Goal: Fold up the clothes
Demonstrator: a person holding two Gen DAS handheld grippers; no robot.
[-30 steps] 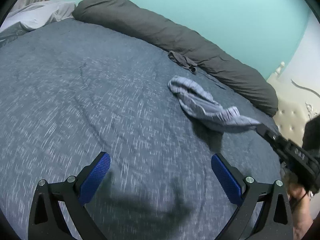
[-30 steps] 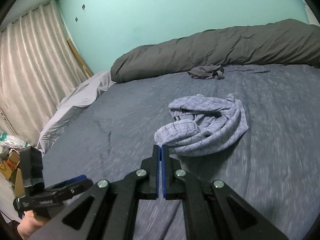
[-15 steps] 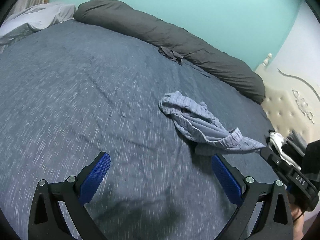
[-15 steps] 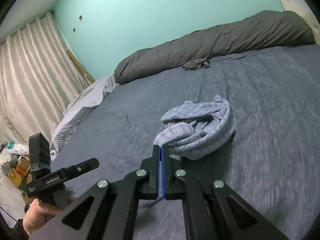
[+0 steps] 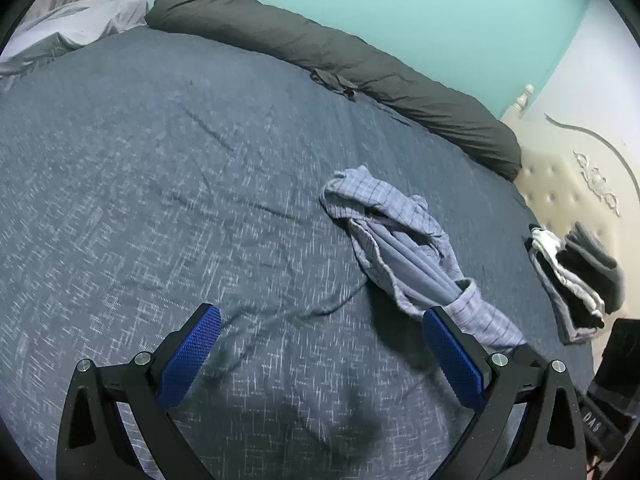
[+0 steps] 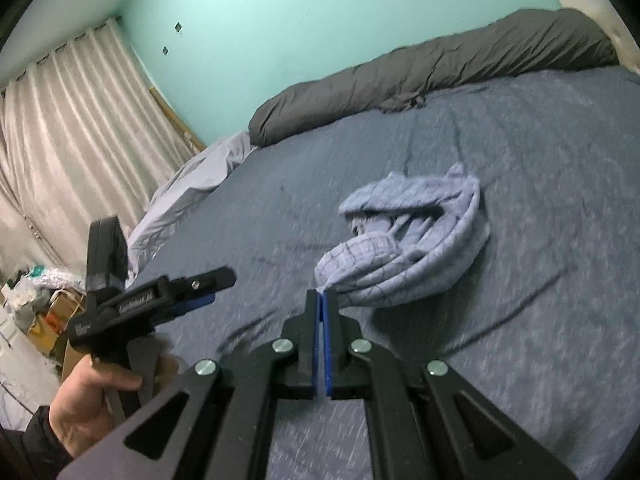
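Blue-checked garment (image 6: 412, 240) lies crumpled on the bed (image 5: 160, 200), one end pinched in the right tongs (image 6: 322, 300). Left tongs (image 5: 320, 344) hang spread wide just beside it, over bare bedding.

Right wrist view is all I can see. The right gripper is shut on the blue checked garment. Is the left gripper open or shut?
Observer: The left gripper is open and empty, over the bedspread.
Operator: Is any clothing already folded?
Observer: Yes. A folded stack lies at the bed's edge near the headboard, apart from the blue checked garment.
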